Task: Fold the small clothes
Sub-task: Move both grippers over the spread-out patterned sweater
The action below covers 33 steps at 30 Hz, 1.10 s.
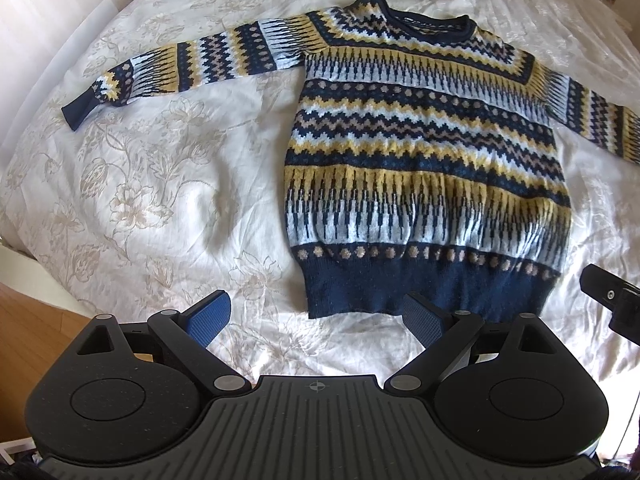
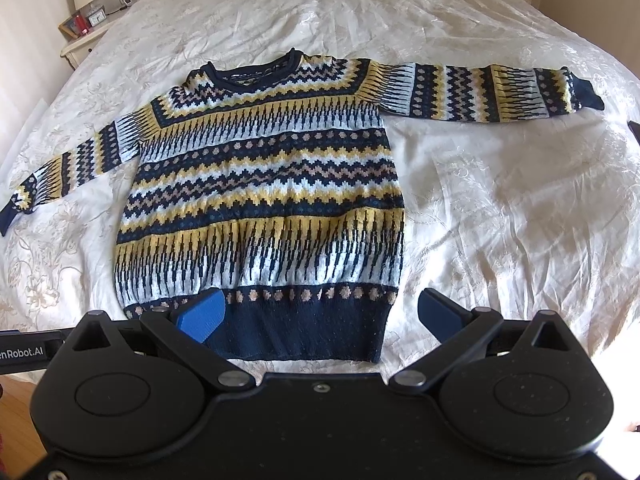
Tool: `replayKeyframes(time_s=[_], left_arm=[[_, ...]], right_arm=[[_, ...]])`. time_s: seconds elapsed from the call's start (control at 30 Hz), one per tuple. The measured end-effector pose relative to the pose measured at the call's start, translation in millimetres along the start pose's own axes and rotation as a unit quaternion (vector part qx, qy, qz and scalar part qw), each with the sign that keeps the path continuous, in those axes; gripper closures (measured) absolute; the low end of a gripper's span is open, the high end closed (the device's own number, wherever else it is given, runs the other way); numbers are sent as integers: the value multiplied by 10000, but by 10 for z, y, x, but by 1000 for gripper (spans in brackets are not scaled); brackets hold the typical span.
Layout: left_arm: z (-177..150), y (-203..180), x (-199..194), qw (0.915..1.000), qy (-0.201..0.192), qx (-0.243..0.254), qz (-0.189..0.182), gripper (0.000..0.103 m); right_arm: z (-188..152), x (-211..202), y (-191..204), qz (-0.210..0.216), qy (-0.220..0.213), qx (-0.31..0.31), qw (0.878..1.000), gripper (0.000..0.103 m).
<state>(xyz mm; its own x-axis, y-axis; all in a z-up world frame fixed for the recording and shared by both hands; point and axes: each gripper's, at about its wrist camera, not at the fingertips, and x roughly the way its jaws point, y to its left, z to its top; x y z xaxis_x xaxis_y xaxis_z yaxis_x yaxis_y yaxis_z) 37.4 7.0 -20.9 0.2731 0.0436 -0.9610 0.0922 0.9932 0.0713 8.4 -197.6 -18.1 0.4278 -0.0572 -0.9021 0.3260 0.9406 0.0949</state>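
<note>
The sweater (image 1: pixel 420 152) lay flat on the bed (image 1: pixel 168 184), sleeves spread. Left gripper (image 1: pixel 316 320) and right gripper (image 2: pixel 320 312) hovered wide, empty. Risk: pinching the loose bedspread with the hem.

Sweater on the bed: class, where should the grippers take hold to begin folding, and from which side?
Probably the left sleeve's navy cuff, approached from the bed's outer left side. The sweater lies flat with that sleeve stretched straight out, so its free end can be carried across the body. Left gripper is open.
</note>
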Motion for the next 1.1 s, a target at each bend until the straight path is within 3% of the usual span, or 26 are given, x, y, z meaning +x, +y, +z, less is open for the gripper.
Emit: replayKeyframes(time_s=[0.63, 0.73, 0.83, 1.1], left_arm=[[623, 15, 289, 9998, 194, 43, -36, 10], [743, 17, 330, 9999, 150, 54, -60, 11], [869, 46, 373, 9999, 74, 14, -106, 19], [1240, 107, 506, 9994, -302, 47, -153, 22]], right_arm=[[509, 395, 142, -19, 251, 11, 9997, 1], [615, 461, 159, -29, 258, 34, 9997, 1], [735, 521, 173, -25, 239, 53, 9997, 1], [966, 655, 168, 81, 123, 181, 9997, 1]])
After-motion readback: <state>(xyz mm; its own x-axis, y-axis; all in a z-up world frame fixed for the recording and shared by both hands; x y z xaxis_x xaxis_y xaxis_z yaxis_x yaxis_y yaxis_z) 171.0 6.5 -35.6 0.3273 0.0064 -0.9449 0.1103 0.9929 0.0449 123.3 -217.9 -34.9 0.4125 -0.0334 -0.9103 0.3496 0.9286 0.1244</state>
